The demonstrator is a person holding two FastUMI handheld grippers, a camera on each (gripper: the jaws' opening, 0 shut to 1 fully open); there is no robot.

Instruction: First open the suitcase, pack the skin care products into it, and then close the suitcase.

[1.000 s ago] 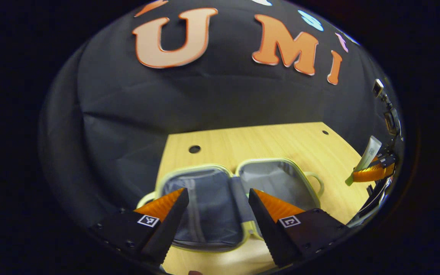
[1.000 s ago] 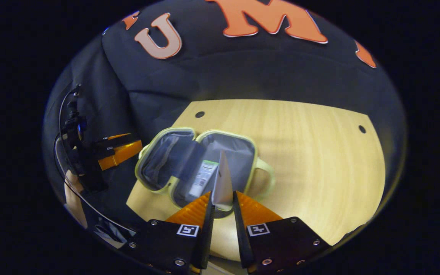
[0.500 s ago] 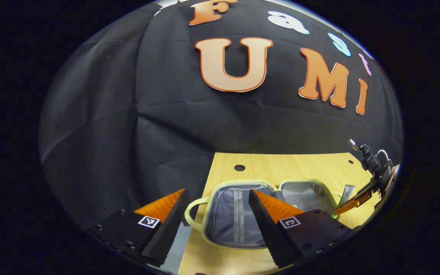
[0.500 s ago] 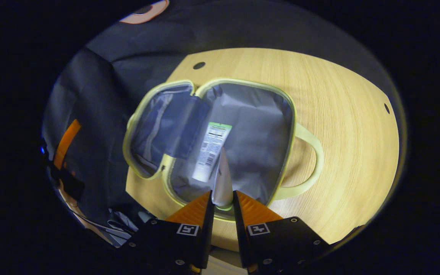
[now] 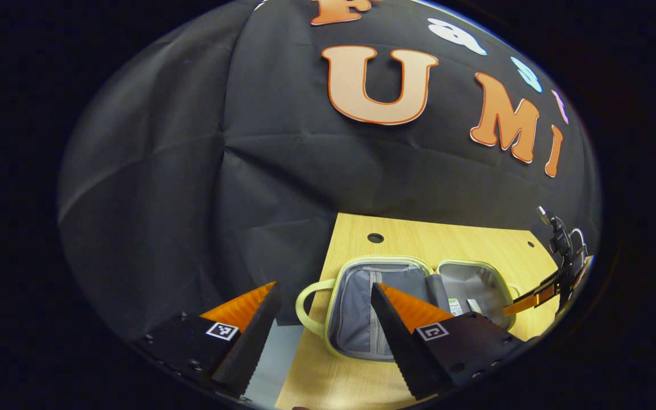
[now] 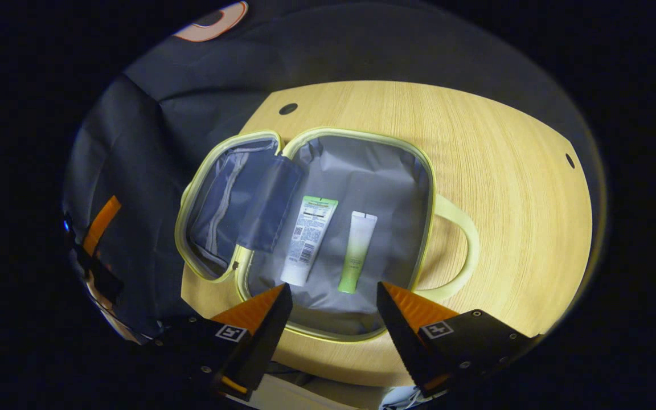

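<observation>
Two skin care tubes are lying inside the open suitcase (image 6: 356, 336): a white tube (image 6: 309, 239) with a green end, and just beside it, apart by a narrow strip of lining, a slimmer green-tinted tube (image 6: 356, 250). Both are resting flat in the grey-lined half nearer the handle (image 6: 464, 245); the other half, the lid (image 6: 231, 199), is lying folded out flat toward the table's edge.

Progress, as judged: opening is done, packing appears done for these two items, and closing is remaining. Whether further products are waiting elsewhere cannot be told.

Right gripper (image 6: 333, 310): hovering over the near rim of the suitcase, fingers spread wide, gripping nothing, clear of both tubes.

Left gripper (image 5: 325, 310): fingers likewise standing apart and empty, hanging near the lid side of the suitcase (image 5: 356, 307), by the second handle loop (image 5: 305, 304).

Edges and room: the lid half is sitting right at the table (image 6: 504, 171) corner, its rim seeming to overhang slightly beside the black cloth wall (image 5: 191, 171). Broad bare wood is lying open beyond the handle side and toward the far edge, giving free room there. Space on the lid side is looking tight, so swinging the lid over is likely calling for care against pushing the case off the edge.
</observation>
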